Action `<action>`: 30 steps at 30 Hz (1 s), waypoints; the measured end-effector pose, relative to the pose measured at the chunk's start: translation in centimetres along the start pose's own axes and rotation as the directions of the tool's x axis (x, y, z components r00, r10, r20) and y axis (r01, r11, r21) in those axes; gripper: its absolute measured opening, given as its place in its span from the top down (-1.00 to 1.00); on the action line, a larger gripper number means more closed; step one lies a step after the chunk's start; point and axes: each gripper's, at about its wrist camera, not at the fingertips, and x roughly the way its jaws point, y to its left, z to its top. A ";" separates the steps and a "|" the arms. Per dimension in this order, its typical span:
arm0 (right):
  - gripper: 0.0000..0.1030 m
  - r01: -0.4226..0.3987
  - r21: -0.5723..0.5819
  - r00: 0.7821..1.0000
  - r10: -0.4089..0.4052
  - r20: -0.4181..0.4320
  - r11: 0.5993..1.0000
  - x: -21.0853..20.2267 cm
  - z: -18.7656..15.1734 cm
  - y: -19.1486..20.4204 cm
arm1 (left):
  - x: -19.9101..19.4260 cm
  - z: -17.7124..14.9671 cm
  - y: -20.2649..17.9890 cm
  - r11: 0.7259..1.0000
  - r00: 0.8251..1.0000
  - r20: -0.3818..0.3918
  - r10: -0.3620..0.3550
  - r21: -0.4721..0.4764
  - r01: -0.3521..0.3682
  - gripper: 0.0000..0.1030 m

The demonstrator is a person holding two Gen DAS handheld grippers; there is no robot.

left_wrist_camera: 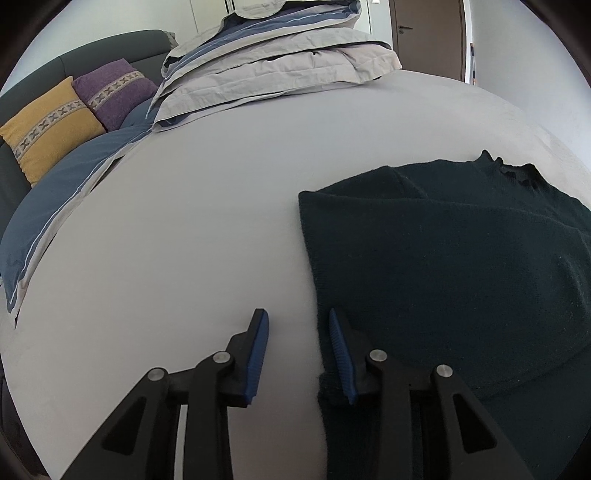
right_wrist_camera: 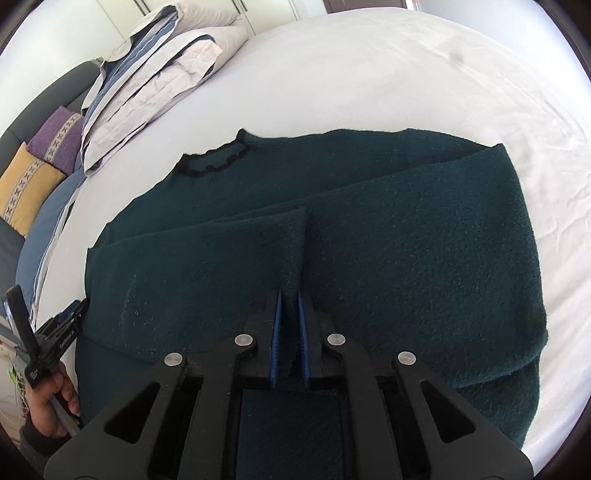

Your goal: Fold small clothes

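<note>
A dark green knitted sweater [right_wrist_camera: 406,240] lies flat on the white bed [right_wrist_camera: 369,74], its black-trimmed neckline [right_wrist_camera: 218,162] at the far side. Both sides are folded inward and meet near the middle. My right gripper [right_wrist_camera: 289,293] is shut on a ridge of the sweater's fabric where the folded parts meet. In the left wrist view, my left gripper [left_wrist_camera: 296,314] stands open at the left edge of the sweater [left_wrist_camera: 443,258]. Its right finger [left_wrist_camera: 340,354] rests over that edge, and its left finger [left_wrist_camera: 258,347] is over bare sheet. The left gripper [right_wrist_camera: 55,325] also shows at the right wrist view's left border, held by a hand [right_wrist_camera: 48,398].
A stack of folded grey and blue bedding [left_wrist_camera: 280,70] sits at the far side of the bed. A yellow cushion [left_wrist_camera: 48,125], a purple cushion [left_wrist_camera: 114,88] and a blue pillow [left_wrist_camera: 66,199] lie at the far left against a dark headboard. A brown door [left_wrist_camera: 428,33] stands behind.
</note>
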 end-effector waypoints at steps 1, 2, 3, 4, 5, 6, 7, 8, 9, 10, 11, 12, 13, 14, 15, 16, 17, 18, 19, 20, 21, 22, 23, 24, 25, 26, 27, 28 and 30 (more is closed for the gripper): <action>0.89 0.015 -0.006 1.000 -0.015 0.012 1.000 -0.1 0.0 0.0 | 0.0 0.0 0.0 1.000 1.000 0.000 0.000 0.000 0.000 0.24; 0.89 0.030 -0.017 0.999 -0.029 0.021 0.999 0.0 0.1 0.0 | 0.0 0.0 0.0 1.000 1.000 0.002 0.001 0.000 -0.001 0.23; 0.90 0.048 -0.039 0.999 -0.047 0.021 0.998 0.2 -0.1 0.2 | 0.0 0.0 -0.1 1.000 1.000 0.003 0.002 0.000 -0.002 0.23; 0.90 0.058 -0.054 0.998 -0.057 0.020 0.997 0.6 -0.1 0.2 | 0.0 -0.1 0.0 1.000 1.000 0.003 0.002 -0.002 -0.002 0.23; 0.90 0.057 -0.056 0.998 -0.056 0.022 0.997 0.9 -0.3 0.1 | 0.1 -0.1 -0.1 1.000 1.000 0.004 0.002 -0.003 -0.002 0.23; 0.90 0.050 -0.047 0.998 -0.049 0.026 0.998 1.0 -0.3 -0.1 | 0.1 -0.1 -0.1 1.000 1.000 0.003 0.003 -0.003 -0.003 0.23; 0.90 0.037 -0.032 0.999 -0.036 0.031 0.999 1.0 -0.2 -0.3 | 0.1 -0.2 -0.2 1.000 1.000 0.002 0.005 -0.002 -0.005 0.22; 0.90 0.031 -0.024 0.999 -0.030 0.031 0.999 1.0 0.0 -0.4 | 0.1 -0.1 -0.2 1.000 1.000 0.000 0.006 -0.001 -0.006 0.21; 0.90 0.034 -0.027 0.999 -0.033 0.030 0.999 1.1 0.2 -0.3 | 0.1 -0.1 -0.2 1.000 1.000 0.000 0.006 -0.003 -0.006 0.20; 0.90 0.041 -0.035 0.999 -0.040 0.030 0.999 1.2 0.3 -0.2 | 0.2 0.0 -0.1 1.000 1.000 0.001 0.004 -0.007 -0.004 0.18; 0.90 0.049 -0.045 0.998 -0.047 0.029 0.998 1.3 0.4 0.0 | 0.2 0.0 0.0 1.000 1.000 0.000 0.003 -0.011 -0.003 0.16; 0.91 0.054 -0.051 0.998 -0.052 0.026 0.997 1.5 0.5 0.0 | 0.2 0.0 0.0 1.000 1.000 0.000 0.001 -0.016 -0.001 0.14; 0.91 0.054 -0.049 0.998 -0.053 0.023 0.997 1.6 0.5 0.0 | 0.3 0.0 0.1 1.000 1.000 0.000 -0.001 -0.020 0.001 0.13; 0.91 0.045 -0.037 0.999 -0.044 0.024 0.998 1.6 0.5 -0.2 | 0.3 0.0 0.1 1.000 1.000 0.000 -0.002 -0.022 0.002 0.12; 0.91 0.032 -0.022 0.999 -0.032 0.026 0.999 1.6 0.3 -0.5 | 0.3 0.0 0.1 1.000 1.000 0.001 -0.002 -0.024 0.002 0.11; 0.91 0.016 -0.002 0.999 -0.016 0.028 1.000 1.6 0.1 -0.8 | 0.3 0.0 0.1 1.000 1.000 0.003 0.000 -0.025 0.000 0.09; 0.91 0.001 0.010 1.000 -0.002 0.031 1.000 1.6 -0.2 -1.1 | 0.3 -0.1 0.1 1.000 1.000 0.004 0.003 -0.026 -0.003 0.03; 0.91 -0.010 0.014 0.999 0.009 0.033 1.000 1.6 -0.4 -1.3 | 0.3 -0.1 0.2 0.999 1.000 0.005 0.009 -0.031 -0.009 -0.02; 0.91 -0.025 0.023 0.999 0.025 0.026 0.999 1.5 -0.6 -1.5 | 0.4 0.0 0.3 0.999 1.000 0.002 0.015 -0.037 -0.015 -0.13; 0.91 -0.034 0.034 0.999 0.034 0.017 0.999 1.5 -0.6 -1.7 | 0.5 0.1 0.6 0.998 1.000 -0.004 0.027 -0.049 -0.028 -0.34; 0.91 -0.048 0.049 0.999 0.048 0.004 0.998 1.3 -0.5 -2.0 | 0.6 0.2 0.9 0.997 0.999 -0.010 0.035 -0.063 -0.036 -0.45; 0.89 -0.051 0.062 0.999 0.052 -0.003 0.997 1.0 -0.5 -2.1 | 0.7 0.3 1.6 0.995 1.000 -0.018 0.018 -0.094 -0.020 -0.56; 0.85 -0.045 0.087 0.999 0.046 -0.007 0.995 0.4 -0.5 -2.4 | 0.6 0.3 2.3 0.992 0.999 -0.026 -0.024 -0.125 0.020 -0.57; 0.72 -0.037 0.102 0.999 0.037 -0.001 0.994 -0.5 -0.7 -2.5 | 0.2 0.3 3.3 0.985 0.996 -0.038 -0.076 -0.161 0.069 -0.57; 0.64 -0.036 0.103 0.999 0.033 0.025 0.994 -1.9 -1.2 -2.5 | -0.4 0.1 4.1 0.977 0.993 -0.045 -0.109 -0.190 0.098 -0.57; 0.41 -0.047 0.094 0.998 0.042 0.054 0.994 -3.2 -1.8 -2.6 | -1.2 -0.3 4.7 0.970 0.990 -0.043 -0.132 -0.209 0.120 -0.57; 0.05 -0.063 0.087 0.995 0.055 0.088 0.994 -4.7 -2.7 -2.7 | -2.2 -0.9 5.2 0.963 0.986 -0.038 -0.164 -0.223 0.152 -0.57; -0.12 -0.082 0.088 0.989 0.070 0.133 0.993 -6.6 -4.1 -2.9 | -3.3 -1.6 5.7 0.956 0.980 -0.032 -0.195 -0.228 0.182 -0.56; -0.37 -0.117 0.089 0.977 0.098 0.188 0.989 -9.3 -6.4 -3.3 | -5.2 -3.6 6.6 0.940 0.966 -0.039 -0.255 -0.244 0.238 -0.54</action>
